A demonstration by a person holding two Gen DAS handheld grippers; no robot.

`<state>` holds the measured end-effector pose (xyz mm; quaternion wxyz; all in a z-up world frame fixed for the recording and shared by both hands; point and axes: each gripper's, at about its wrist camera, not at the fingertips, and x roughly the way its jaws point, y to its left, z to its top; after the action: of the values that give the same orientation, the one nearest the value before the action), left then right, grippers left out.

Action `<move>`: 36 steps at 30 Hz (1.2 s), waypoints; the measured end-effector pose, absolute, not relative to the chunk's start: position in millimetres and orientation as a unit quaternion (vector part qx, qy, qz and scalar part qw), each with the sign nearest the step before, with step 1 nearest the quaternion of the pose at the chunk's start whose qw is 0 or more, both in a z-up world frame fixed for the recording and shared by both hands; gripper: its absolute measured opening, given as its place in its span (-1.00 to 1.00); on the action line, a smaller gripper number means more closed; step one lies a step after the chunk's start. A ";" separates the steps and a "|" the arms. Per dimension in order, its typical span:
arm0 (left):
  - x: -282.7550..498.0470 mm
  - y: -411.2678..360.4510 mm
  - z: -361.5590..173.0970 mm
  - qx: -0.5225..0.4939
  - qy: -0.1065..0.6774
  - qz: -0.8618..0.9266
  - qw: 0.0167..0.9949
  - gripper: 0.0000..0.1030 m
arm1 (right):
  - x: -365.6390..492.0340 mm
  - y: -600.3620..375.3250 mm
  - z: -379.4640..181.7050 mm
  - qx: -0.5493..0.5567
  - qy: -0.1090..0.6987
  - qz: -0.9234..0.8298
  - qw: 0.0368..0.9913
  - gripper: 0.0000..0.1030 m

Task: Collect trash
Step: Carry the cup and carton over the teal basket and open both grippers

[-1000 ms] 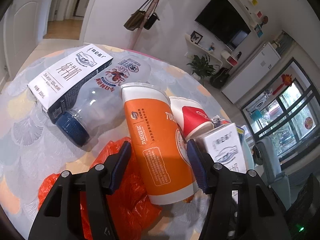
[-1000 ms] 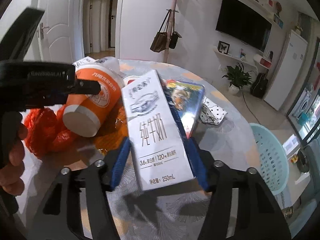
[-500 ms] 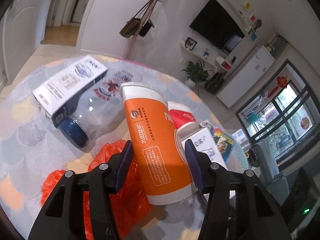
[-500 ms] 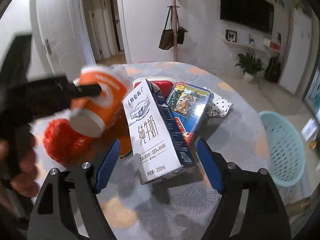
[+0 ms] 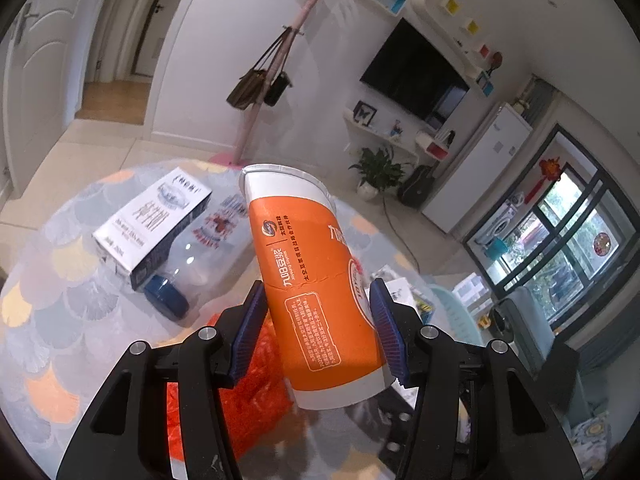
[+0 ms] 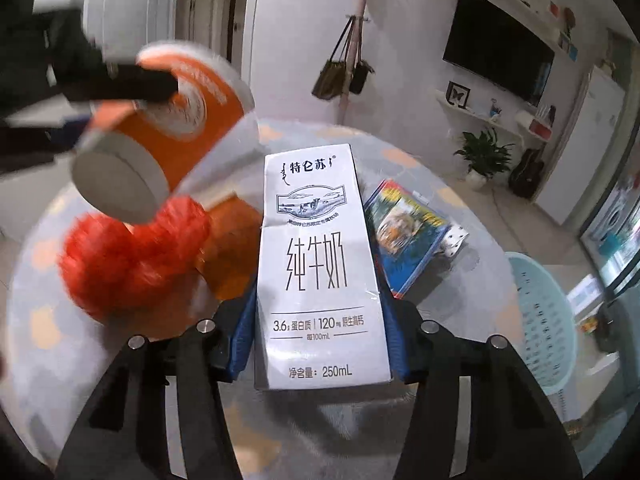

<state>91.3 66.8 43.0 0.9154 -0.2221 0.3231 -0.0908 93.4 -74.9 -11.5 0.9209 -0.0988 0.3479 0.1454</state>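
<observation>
My left gripper (image 5: 318,332) is shut on an orange paper cup (image 5: 308,280) and holds it lifted above the round table (image 5: 48,312); the cup also shows, blurred, in the right wrist view (image 6: 160,140). My right gripper (image 6: 320,328) is shut on a white milk carton (image 6: 320,268) held above the table. A red plastic bag (image 6: 128,256) lies on the table under the cup, also in the left wrist view (image 5: 260,400).
A second milk carton (image 5: 152,224) and a clear bottle with a blue cap (image 5: 188,264) lie at the table's far left. A colourful snack packet (image 6: 408,232) lies on the right. A pale blue basket (image 6: 548,320) stands on the floor beyond the table's right edge.
Both grippers have risen with their loads. The right gripper opened briefly half a second ago and is shut on the carton again. The cup is higher and tilted more upright.
</observation>
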 end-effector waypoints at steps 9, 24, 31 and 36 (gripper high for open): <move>99.2 25.8 77.7 -0.192 0.300 -0.134 0.925 -0.01 | 82.1 -142.0 44.8 -0.032 0.288 0.124 0.949 -0.02; 184.3 -122.5 55.7 -0.130 0.351 -0.234 0.897 -0.01 | 133.7 -312.6 15.6 0.074 0.318 -0.027 0.945 -0.02; 222.4 -195.5 10.1 -0.107 0.405 -0.275 0.865 -0.01 | 158.6 -371.5 -34.3 0.128 0.376 -0.086 0.914 -0.02; 238.5 -228.9 -26.2 -0.094 0.444 -0.292 0.842 -0.01 | 174.2 -391.8 -67.0 0.152 0.411 -0.109 0.892 -0.02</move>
<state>238.5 -228.9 -26.2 0.8423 -0.0938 0.4435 -0.2916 174.2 -391.8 -67.0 0.8920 0.1523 0.4114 -0.1090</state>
